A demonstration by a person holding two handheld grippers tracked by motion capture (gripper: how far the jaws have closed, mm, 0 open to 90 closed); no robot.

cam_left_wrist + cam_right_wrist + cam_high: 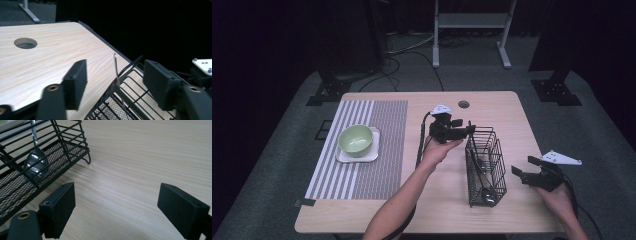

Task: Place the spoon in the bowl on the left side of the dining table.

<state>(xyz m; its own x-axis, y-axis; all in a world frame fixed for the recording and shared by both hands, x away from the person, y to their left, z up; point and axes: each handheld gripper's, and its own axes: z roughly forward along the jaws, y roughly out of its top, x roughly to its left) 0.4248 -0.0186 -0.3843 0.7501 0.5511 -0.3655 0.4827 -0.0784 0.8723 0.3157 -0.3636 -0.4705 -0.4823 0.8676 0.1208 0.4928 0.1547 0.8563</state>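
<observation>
Green bowl [355, 138]; striped mat [362, 150] (grey-white); black basket [485, 167].

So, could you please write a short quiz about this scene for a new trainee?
1. True or false: the left tool is shut on the spoon handle.
2. What lies under the bowl?
A. the rack
B. a white plate
C. bare table
3. Fill in: the spoon stands with its scoop end ____ inside the rack.

Key
1. False. The handle rises between the jaws, but they stand apart from it.
2. B. The plate lies on the striped mat.
3. Down. The right tool hovers open beside the rack, over the table.
</observation>
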